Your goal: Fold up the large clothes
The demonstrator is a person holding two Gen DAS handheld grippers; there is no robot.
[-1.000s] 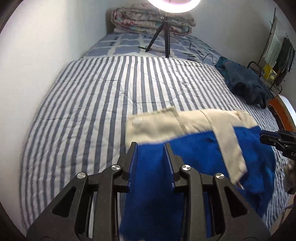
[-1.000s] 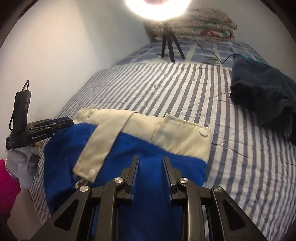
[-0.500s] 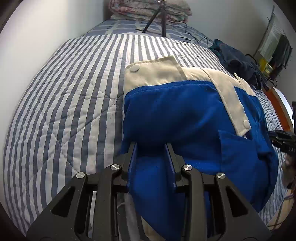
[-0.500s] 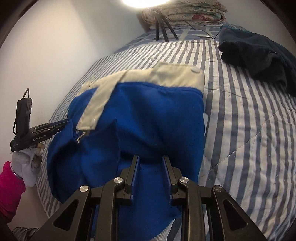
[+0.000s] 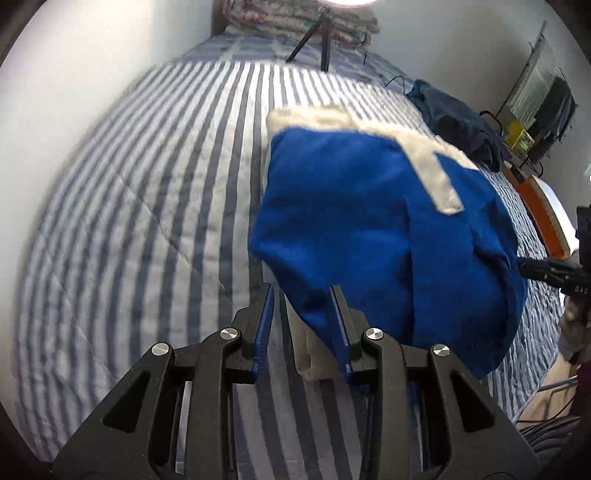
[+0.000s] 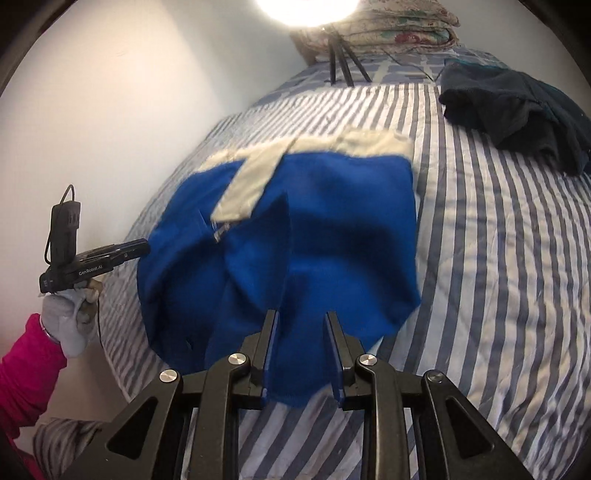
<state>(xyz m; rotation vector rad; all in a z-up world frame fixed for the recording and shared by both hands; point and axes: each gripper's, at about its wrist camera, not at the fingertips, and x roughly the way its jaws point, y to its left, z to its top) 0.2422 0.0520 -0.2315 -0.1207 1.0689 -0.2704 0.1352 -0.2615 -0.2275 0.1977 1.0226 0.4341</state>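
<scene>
A blue garment [image 5: 369, 229] with a cream band [image 5: 424, 155] and snap buttons lies doubled over on the striped bed. My left gripper [image 5: 301, 290] is shut on its near edge. Blue cloth and a cream fold sit between the fingers, closer to the right one. My right gripper [image 6: 301, 314] is shut on the other near corner of the garment [image 6: 314, 240], with blue fabric filling the jaw gap and hanging below. Each view shows the other gripper at the garment's side: the right gripper [image 5: 524, 264], and the left gripper [image 6: 140, 246] held by a gloved hand.
A striped quilt [image 6: 498, 258] covers the bed, with a white wall along its left side. A dark clothes pile [image 6: 517, 107] lies at the far right. A light tripod [image 5: 325, 44] and folded bedding [image 5: 295, 18] stand at the head. A pink sleeve [image 6: 22, 369] shows at the left.
Both grippers have carried the blue edge forward and slightly down toward the cream band, so the blue layer now covers more of it. Less cloth fills the left jaw gap.
</scene>
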